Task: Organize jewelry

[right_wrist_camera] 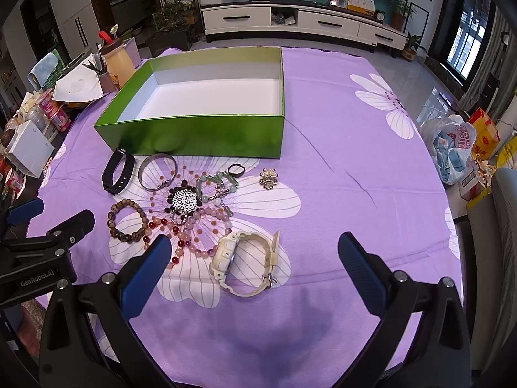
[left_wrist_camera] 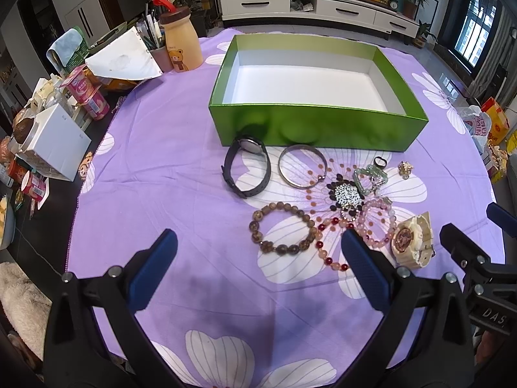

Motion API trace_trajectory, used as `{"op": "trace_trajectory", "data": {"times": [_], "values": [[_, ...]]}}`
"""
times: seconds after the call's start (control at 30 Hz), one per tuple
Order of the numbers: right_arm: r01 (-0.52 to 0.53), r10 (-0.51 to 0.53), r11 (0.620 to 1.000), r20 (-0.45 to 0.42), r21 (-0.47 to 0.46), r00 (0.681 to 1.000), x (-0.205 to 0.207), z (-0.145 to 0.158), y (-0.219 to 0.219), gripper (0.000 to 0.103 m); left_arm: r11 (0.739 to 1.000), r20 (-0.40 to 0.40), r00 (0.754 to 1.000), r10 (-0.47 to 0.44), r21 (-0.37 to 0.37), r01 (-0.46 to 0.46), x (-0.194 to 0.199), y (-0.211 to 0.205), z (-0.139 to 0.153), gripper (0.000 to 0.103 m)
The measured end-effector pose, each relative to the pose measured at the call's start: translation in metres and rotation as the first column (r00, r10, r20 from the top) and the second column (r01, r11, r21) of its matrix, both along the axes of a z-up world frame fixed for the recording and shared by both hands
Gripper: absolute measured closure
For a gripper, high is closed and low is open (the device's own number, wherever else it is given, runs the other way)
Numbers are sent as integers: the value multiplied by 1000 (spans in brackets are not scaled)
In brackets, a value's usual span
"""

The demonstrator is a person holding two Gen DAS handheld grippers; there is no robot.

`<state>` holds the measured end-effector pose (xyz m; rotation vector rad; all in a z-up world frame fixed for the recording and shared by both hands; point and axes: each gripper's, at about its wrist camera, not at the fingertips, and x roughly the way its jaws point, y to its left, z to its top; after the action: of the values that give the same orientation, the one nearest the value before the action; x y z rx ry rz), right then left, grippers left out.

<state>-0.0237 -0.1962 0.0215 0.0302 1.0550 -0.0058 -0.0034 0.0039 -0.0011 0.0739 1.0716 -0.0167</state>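
A purple flowered cloth (right_wrist_camera: pixel 339 168) covered the table, wide bare fabric lying right of the green box (right_wrist_camera: pixel 206 135). The jewelry (right_wrist_camera: pixel 190 207) lay clustered just before the box, strands overlapping and hard to separate. Left gripper (left_wrist_camera: pixel 258 252) and right gripper (right_wrist_camera: pixel 255 255) hovered, fingers spread apart.

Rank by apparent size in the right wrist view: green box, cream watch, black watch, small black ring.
1. green box
2. cream watch, though it lies nearest the camera, which flatters it
3. black watch
4. small black ring
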Motion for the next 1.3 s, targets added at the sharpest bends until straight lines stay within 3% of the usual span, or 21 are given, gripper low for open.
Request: {"op": "trace_trajectory", "data": {"times": [1.1,1.2,1.3], "values": [[1,-1,1000,2,3,1000,0,0,-1,1,1000,-6,1000,2,-2,-2,3,1,-4,2],[-15,14,999,24,48,1000,0,-1,-6,1,999,-2,1000,-2,-49,2,3,6,-6,2],[-75,69,996,94,53,993,-4,-2,-7,1,978,37,999,-21,-208,28,0,21,-8,2]]}}
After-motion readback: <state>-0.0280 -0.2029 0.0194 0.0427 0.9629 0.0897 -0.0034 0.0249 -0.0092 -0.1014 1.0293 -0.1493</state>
